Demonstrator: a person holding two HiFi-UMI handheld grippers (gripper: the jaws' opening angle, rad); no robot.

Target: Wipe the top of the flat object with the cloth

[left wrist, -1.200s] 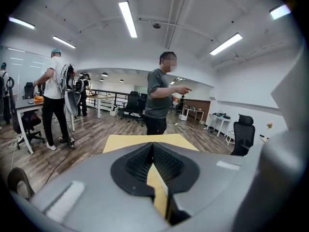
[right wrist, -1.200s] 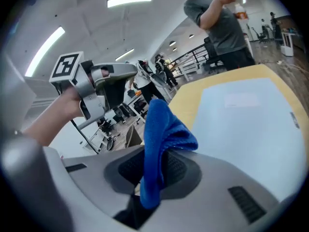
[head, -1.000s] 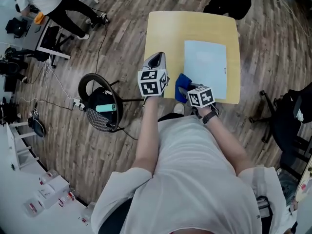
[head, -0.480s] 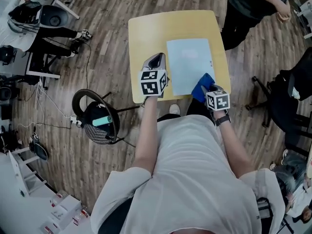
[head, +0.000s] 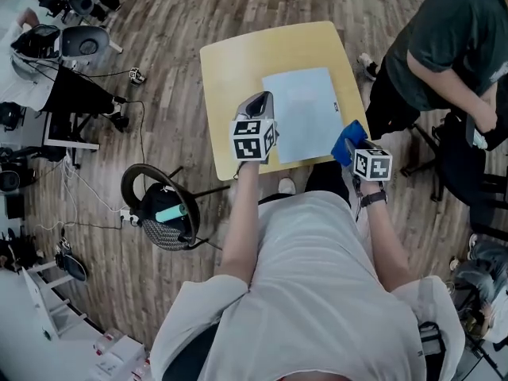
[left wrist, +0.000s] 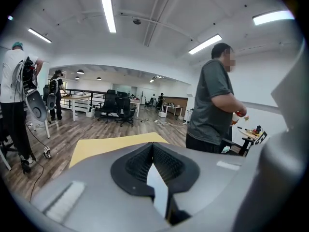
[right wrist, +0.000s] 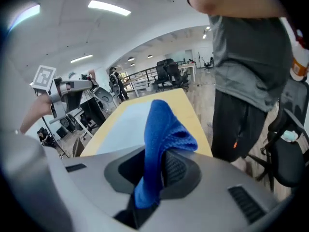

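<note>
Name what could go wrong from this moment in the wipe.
1. The blue cloth in the right hand-held gripper sits at the table edge, off the flat sheet and close to a bystander. A wide sweep might brush them.
2. The sheet looks thin, and only the left hand-held gripper seems to pinch its edge, so hard rubbing could crumple or drag it.

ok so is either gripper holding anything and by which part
The right gripper holds a blue knitted cloth, pinched at its lower bunched part; the free end folds over above the jaws. The left gripper looks shut, apparently on nothing.
</note>
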